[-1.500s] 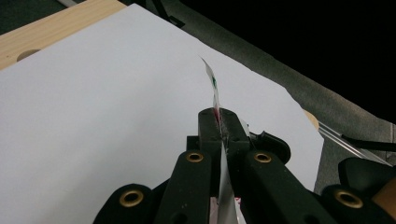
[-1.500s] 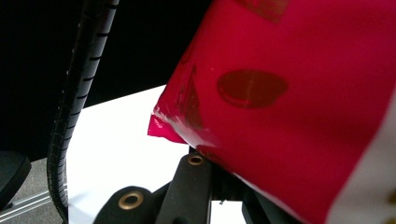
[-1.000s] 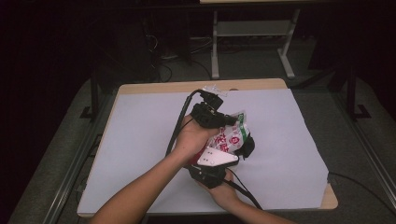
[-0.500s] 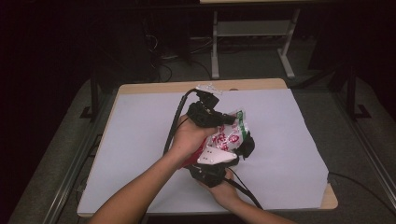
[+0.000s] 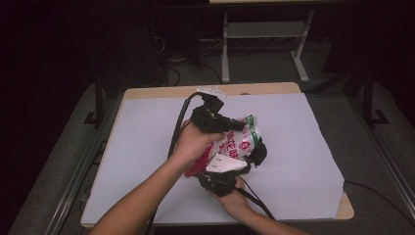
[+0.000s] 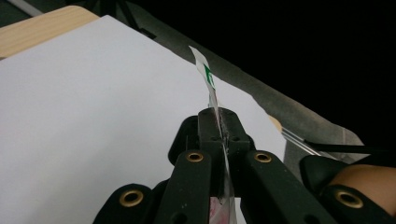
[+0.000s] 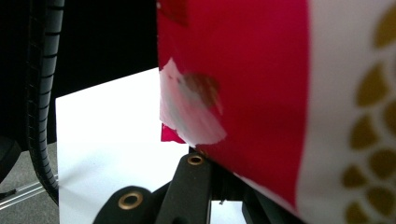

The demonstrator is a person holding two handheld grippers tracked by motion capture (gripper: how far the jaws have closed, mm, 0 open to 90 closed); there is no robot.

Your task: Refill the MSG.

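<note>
A snack bag [image 5: 237, 142], white with red print and a green top edge, hangs in the air over the middle of the table. My left gripper [image 5: 229, 127] comes in from its upper left. In the left gripper view, the left gripper [image 6: 219, 119] is shut on the bag's thin top edge [image 6: 208, 81]. My right gripper [image 5: 254, 152] holds the bag from below and right, with its grey plate [image 5: 225, 164] over the hand. Close up, the red and white bag [image 7: 280, 93] with gold marks covers the tips of the right gripper [image 7: 208, 156], which is shut on it.
A white sheet [image 5: 147, 147] covers the wooden table [image 5: 161, 91], with free room on it to both sides of the hands. A ribbed black cable [image 7: 44, 93] hangs at the left of the right gripper view. Dark floor, cables and a metal frame [image 5: 264, 34] lie beyond the table's far edge.
The bag and both grippers have drifted slightly to the left. Both holds are the same.
</note>
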